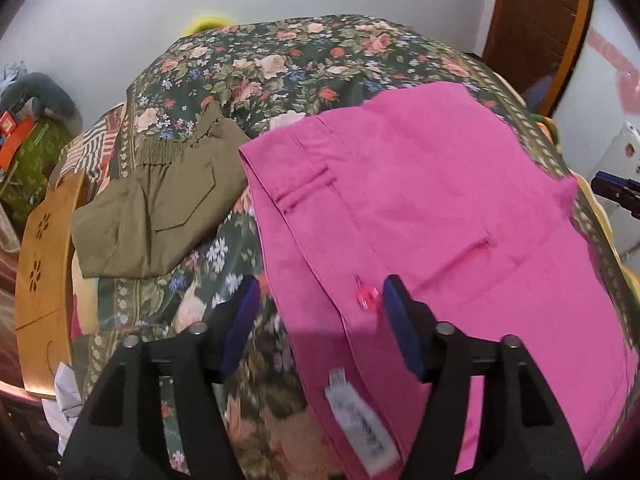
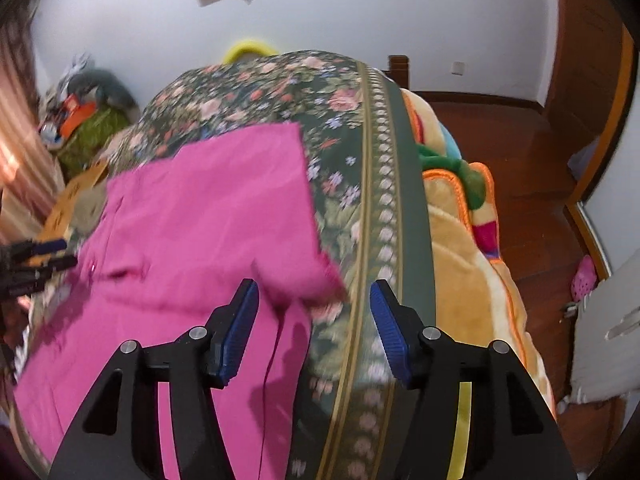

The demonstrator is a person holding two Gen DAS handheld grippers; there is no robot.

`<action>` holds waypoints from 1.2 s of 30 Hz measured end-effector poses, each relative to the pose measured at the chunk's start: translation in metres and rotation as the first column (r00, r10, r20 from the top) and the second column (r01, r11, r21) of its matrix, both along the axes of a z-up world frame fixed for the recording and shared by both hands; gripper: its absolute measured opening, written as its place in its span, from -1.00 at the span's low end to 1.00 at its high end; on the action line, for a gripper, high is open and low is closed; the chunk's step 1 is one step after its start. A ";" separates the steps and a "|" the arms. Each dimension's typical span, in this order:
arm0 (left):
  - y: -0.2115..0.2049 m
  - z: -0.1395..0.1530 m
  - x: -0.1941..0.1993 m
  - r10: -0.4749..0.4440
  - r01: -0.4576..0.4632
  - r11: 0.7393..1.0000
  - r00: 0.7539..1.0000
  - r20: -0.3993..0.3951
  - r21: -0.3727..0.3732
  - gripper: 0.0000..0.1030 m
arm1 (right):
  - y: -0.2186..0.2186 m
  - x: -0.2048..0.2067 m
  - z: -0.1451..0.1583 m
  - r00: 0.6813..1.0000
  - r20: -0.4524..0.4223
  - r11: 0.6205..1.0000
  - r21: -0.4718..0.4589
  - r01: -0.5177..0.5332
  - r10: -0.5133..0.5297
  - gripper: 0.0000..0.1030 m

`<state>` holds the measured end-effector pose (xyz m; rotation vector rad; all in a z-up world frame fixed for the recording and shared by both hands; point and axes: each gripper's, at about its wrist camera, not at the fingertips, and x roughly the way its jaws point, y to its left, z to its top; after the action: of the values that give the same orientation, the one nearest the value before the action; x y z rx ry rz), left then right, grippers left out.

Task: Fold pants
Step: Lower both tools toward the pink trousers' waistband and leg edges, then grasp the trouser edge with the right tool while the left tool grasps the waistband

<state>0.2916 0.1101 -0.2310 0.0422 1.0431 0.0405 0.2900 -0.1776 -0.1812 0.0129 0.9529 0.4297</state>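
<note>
I see the pink pants spread on the floral bedspread, folded over so a doubled layer lies across the middle, with the waistband toward the left of the bed. My left gripper hovers over the near left edge of the pants, its jaws wide apart and gripping nothing; its right finger sits above the pink cloth and its left finger above the bedspread. Between them I can make out a small pink button on the waistband, and nearer to me a white label lies on the cloth. My right gripper also stands with jaws apart and empty, hanging over the near right corner of the pants; the folded corner lies just beyond the gap between its fingers, not touching either one that I can tell (the frame is blurred there). A loose thread runs down the lower pink layer. To the left of the pants, well apart from them, a folded olive garment lies on the bedspread. Beyond the bed's left edge I see a wooden board with cut-out holes. On the right side of the bed a plush blanket in yellow and orange hangs over the edge above a wooden floor.
</note>
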 end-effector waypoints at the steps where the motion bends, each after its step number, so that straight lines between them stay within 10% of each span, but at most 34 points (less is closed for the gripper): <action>1: 0.000 -0.003 0.003 0.008 -0.008 1.000 1.000 -0.010 -0.008 0.27 | 0.000 0.009 -0.005 1.000 -0.015 1.000 0.014 0.013 -0.012 0.05; 5: 0.008 -0.029 0.023 0.049 -0.062 0.993 0.991 -0.127 -0.101 0.27 | 0.006 0.034 -0.036 0.994 -0.112 0.999 0.027 0.021 -0.018 -0.01; 10: 0.014 -0.037 0.021 0.074 -0.082 0.992 0.993 -0.089 -0.093 0.28 | 0.023 0.034 -0.059 0.989 -0.141 0.999 0.007 -0.047 0.047 -0.78; 20: 0.015 -0.041 0.021 0.029 -0.030 0.999 0.998 -0.055 -0.018 0.42 | 0.034 0.025 -0.064 0.994 -0.067 0.983 -0.157 -0.095 0.085 -0.92; 28: 0.039 -0.023 0.007 0.051 -0.056 0.993 0.998 -0.045 -0.104 0.40 | 0.012 0.010 -0.044 0.993 -0.100 0.972 -0.224 -0.079 0.057 -0.82; 32: 0.053 0.000 0.007 0.068 -0.067 0.993 0.998 0.013 -0.096 0.40 | 0.011 0.007 -0.021 0.998 -0.045 0.981 -0.185 -0.058 0.051 -0.05; 36: 0.066 0.014 0.022 0.086 -0.080 0.990 0.995 0.053 -0.117 0.40 | 0.026 0.019 0.003 0.996 0.034 0.987 -0.139 -0.077 0.082 0.02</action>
<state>0.3133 0.1762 -0.2173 -0.1060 0.9870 0.0569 0.3086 -0.1515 -0.1783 -0.1585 0.9445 0.4354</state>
